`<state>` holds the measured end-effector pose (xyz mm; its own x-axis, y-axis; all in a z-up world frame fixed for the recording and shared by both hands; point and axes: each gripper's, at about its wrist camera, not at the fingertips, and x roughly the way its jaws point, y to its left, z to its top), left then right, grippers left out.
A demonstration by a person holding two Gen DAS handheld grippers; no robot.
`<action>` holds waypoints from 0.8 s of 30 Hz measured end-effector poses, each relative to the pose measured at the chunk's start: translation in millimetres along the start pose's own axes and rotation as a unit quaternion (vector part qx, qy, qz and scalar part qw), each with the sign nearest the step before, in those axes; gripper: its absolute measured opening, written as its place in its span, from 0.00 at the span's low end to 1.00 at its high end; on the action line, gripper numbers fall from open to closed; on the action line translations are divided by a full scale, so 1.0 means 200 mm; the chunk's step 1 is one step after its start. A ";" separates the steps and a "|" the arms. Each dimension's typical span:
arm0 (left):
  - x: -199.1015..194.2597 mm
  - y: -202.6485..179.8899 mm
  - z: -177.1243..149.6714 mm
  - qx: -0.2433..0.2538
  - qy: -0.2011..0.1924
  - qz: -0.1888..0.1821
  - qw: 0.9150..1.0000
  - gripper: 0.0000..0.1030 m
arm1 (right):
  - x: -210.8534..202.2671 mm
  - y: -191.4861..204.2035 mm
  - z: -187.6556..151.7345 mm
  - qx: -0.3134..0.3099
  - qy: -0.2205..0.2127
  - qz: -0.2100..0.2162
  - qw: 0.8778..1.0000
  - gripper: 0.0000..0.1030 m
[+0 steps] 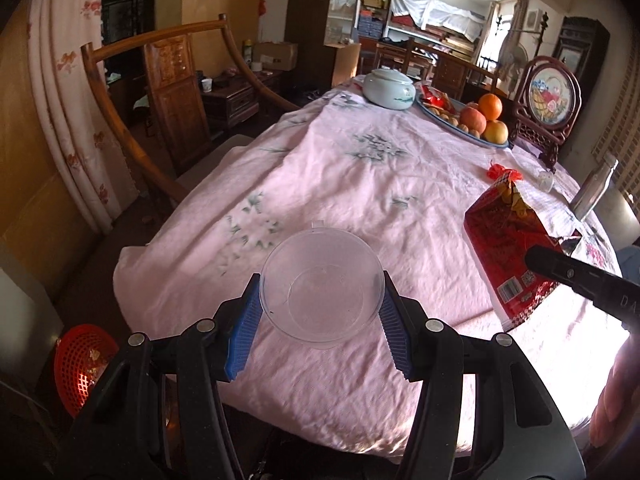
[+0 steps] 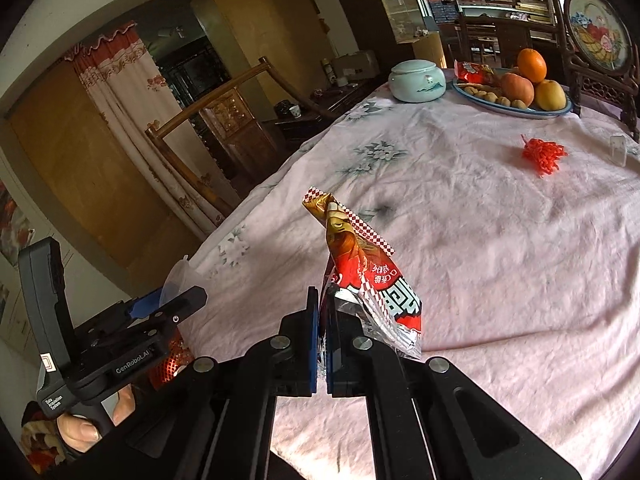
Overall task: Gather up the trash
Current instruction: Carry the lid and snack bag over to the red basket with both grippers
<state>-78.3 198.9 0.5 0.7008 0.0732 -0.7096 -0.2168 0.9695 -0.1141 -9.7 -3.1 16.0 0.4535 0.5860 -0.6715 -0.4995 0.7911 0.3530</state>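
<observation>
My left gripper (image 1: 322,300) is shut on a clear round plastic container (image 1: 322,286), its blue pads (image 1: 247,316) pressing the rim from both sides above the pink tablecloth (image 1: 340,184). My right gripper (image 2: 322,312) is shut on the torn edge of a red snack wrapper (image 2: 362,264), which stands up from the jaws; the same wrapper (image 1: 506,252) shows at the right of the left wrist view. A red mesh basket (image 1: 82,364) sits low beside the table's near left corner. A red net scrap (image 2: 542,154) lies on the cloth further in.
At the table's far end stand a pale ceramic jar (image 1: 386,88), a fruit plate (image 1: 476,120) and a carved wooden screen (image 1: 550,100). A wooden chair (image 1: 168,92) stands left of the table. A small clear plastic piece (image 2: 618,150) lies near the right edge.
</observation>
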 end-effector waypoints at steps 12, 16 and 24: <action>-0.07 0.10 -0.10 -0.021 -0.005 0.016 1.000 0.54 | 0.07 0.19 -0.10 -0.024 0.016 0.030 0.999 0.03; -0.09 0.14 -0.11 -0.028 -0.006 0.021 0.999 0.54 | 0.09 0.23 -0.11 -0.030 0.020 0.037 0.999 0.03; -0.15 0.31 -0.14 -0.059 -0.016 0.038 0.997 0.54 | 0.17 0.43 -0.10 -0.064 0.035 0.062 0.995 0.03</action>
<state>-131.4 249.9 -4.5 0.7006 0.1547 -0.6966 -0.3475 0.9266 -0.1437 -52.2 82.2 9.9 0.3314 0.6611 -0.6732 -0.6404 0.6816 0.3540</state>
